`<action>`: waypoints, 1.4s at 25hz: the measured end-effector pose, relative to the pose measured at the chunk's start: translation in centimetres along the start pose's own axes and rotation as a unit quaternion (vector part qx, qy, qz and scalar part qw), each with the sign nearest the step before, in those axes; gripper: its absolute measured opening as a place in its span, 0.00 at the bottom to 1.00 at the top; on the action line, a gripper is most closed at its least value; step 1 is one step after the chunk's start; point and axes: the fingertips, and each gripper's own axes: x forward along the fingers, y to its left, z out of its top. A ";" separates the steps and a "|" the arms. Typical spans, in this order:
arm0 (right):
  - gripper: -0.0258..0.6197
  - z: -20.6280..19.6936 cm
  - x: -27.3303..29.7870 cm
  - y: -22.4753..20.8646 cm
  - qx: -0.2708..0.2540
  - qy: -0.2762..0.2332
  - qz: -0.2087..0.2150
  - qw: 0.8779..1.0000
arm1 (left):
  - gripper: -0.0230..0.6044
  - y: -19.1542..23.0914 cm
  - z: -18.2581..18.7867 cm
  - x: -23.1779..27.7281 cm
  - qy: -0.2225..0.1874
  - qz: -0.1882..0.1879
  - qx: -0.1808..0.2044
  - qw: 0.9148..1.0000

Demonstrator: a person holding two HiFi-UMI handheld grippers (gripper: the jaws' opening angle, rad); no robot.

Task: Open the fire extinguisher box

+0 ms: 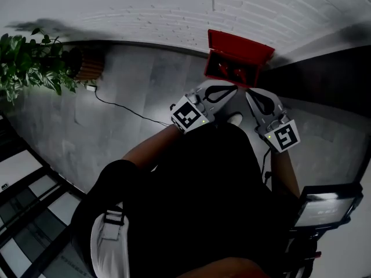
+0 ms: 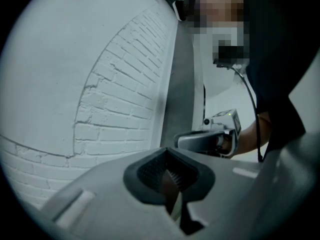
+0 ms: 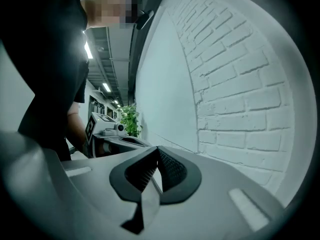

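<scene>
The person's dark shirt [image 1: 191, 196] fills the near part of the head view, and both arms reach forward out of it. The left gripper [image 1: 223, 91] has its jaws together on nothing. The right gripper [image 1: 258, 100] beside it is likewise pressed shut and empty. They sit close together, tips apart.

The red fire extinguisher box [image 1: 235, 59] lies just ahead of both sets of tips, at the foot of the white brick wall [image 1: 174, 10]. Its lid looks raised already, with red shapes showing inside.

Each gripper view takes in only wall and the other gripper, never the box. Any reach back to it would therefore be guided by the head view alone, and a closed tip could knock the lid. If the lid is not resting past its balance, such a nudge may drop it shut. A thin cable [image 1: 124, 109] trails on the floor left of the left gripper, a likely snag for feet.
</scene>
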 end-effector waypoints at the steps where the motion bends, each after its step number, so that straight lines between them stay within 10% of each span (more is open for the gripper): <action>1: 0.05 0.3 0.0 0.1 -0.002 -0.001 0.001 1.000 | 0.04 -0.1 0.1 -0.1 -0.003 0.002 0.002 1.000; 35: 0.05 1.8 -1.5 2.8 -0.015 -0.026 -0.019 0.999 | 0.04 -2.0 2.8 -2.1 -0.024 -0.016 0.031 0.999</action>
